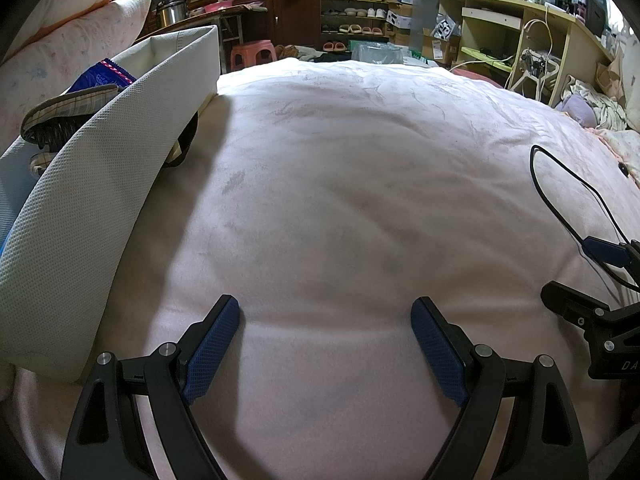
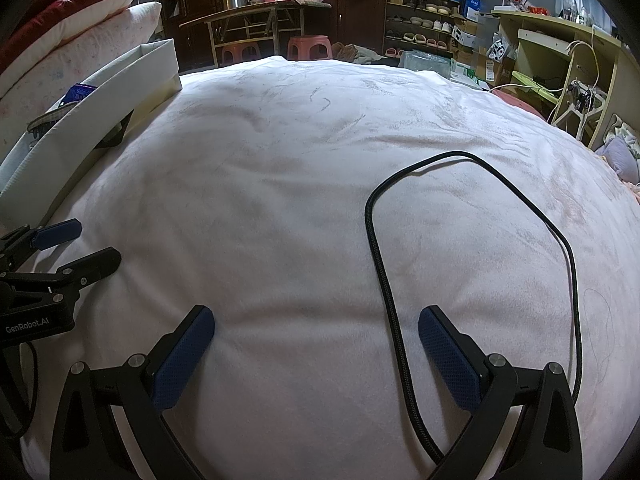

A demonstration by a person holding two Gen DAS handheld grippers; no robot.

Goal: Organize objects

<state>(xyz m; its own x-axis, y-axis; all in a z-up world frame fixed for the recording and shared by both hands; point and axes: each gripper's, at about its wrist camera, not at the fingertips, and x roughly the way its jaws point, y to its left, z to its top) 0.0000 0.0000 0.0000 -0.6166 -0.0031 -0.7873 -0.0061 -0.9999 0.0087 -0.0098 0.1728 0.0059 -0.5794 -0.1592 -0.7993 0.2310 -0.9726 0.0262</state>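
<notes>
A white fabric storage box point(image 1: 92, 184) stands on the bed at the left; it also shows in the right wrist view point(image 2: 100, 92). Inside it I see a checked slipper point(image 1: 68, 108) and a blue packet point(image 1: 100, 76). My left gripper point(image 1: 326, 320) is open and empty just above the pale blanket point(image 1: 340, 180), to the right of the box. My right gripper point(image 2: 316, 328) is open and empty beside it. A black braided cable point(image 2: 400, 200) loops on the blanket, one strand running between the right gripper's fingers.
Pillows point(image 1: 60, 40) are stacked behind the box at the left. Past the bed's far edge stand pink stools point(image 2: 310, 46), a shoe rack point(image 1: 356, 12), dark cabinets and a desk point(image 1: 520, 28). Clothes point(image 1: 592, 104) lie at the bed's right edge.
</notes>
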